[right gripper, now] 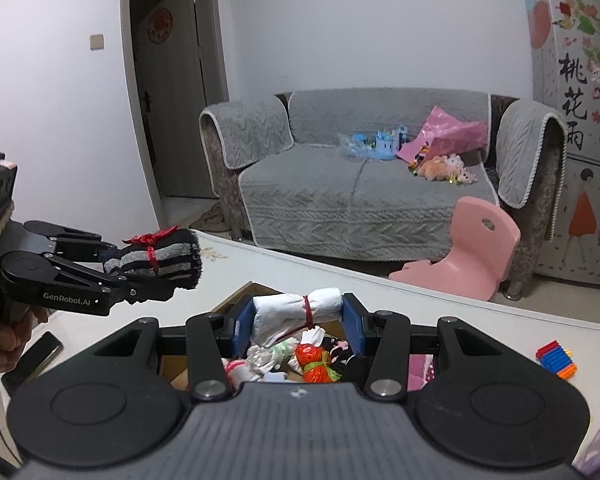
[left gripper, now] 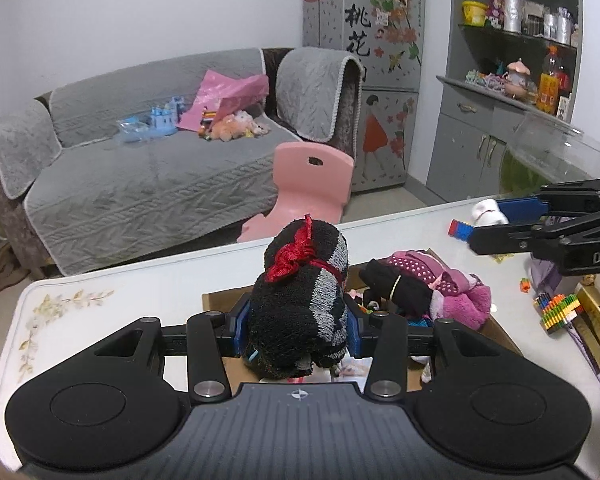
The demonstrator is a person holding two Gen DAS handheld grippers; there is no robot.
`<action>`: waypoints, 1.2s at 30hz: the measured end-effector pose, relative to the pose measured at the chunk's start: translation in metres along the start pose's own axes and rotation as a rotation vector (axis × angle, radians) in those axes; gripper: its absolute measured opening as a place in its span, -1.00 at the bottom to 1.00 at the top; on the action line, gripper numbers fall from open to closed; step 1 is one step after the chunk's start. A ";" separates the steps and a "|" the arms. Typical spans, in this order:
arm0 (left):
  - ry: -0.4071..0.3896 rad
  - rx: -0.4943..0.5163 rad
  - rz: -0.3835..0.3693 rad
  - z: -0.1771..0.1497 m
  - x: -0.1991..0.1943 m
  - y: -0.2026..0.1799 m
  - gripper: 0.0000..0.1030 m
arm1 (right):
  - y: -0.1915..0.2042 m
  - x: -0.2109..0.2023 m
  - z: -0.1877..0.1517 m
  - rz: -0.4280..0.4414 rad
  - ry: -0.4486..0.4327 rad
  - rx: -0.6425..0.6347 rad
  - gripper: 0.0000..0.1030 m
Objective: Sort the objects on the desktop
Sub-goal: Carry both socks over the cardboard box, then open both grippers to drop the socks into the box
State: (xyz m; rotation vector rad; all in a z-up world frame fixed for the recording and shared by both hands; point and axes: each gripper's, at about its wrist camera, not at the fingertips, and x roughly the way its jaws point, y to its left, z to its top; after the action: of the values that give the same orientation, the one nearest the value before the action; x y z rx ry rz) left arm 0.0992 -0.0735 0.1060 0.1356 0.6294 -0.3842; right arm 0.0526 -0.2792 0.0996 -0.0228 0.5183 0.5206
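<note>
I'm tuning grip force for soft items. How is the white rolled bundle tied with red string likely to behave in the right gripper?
The white rolled bundle looks like soft cloth, so it probably squashes between the right gripper pads rather than slipping. The red string cinches its middle, so it likely stays rolled. Its loose lower end droops, suggesting floppy and light.

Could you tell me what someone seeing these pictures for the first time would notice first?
Each gripper holds a rolled sock bundle tied with red string: the left gripper clamps a black and grey bundle, the right gripper a white bundle. Both hang above a cardboard box of clothes on the white table.
</note>
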 end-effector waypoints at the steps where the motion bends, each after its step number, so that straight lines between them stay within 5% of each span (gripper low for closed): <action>1: 0.005 0.002 -0.003 0.000 0.006 -0.001 -0.01 | -0.001 0.005 0.001 -0.001 0.006 0.002 -0.17; 14: 0.112 -0.002 -0.016 -0.028 0.083 -0.003 -0.01 | -0.005 0.060 -0.022 -0.008 0.130 0.007 -0.16; 32: 0.123 0.060 0.012 -0.041 0.099 -0.015 0.04 | -0.005 0.097 -0.038 -0.033 0.220 0.005 -0.11; 34: 0.117 0.054 0.016 -0.041 0.098 -0.015 0.32 | -0.004 0.098 -0.038 -0.036 0.224 0.001 -0.12; 35: 0.112 0.048 0.018 -0.041 0.097 -0.015 0.72 | -0.003 0.098 -0.038 -0.040 0.225 -0.002 -0.11; 36: 0.102 0.046 0.017 -0.041 0.095 -0.014 0.81 | -0.002 0.097 -0.038 -0.043 0.222 -0.005 -0.09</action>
State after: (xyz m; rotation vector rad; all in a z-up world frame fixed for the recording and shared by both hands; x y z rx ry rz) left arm 0.1418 -0.1060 0.0159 0.2052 0.7198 -0.3771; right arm 0.1080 -0.2409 0.0197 -0.0968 0.7319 0.4799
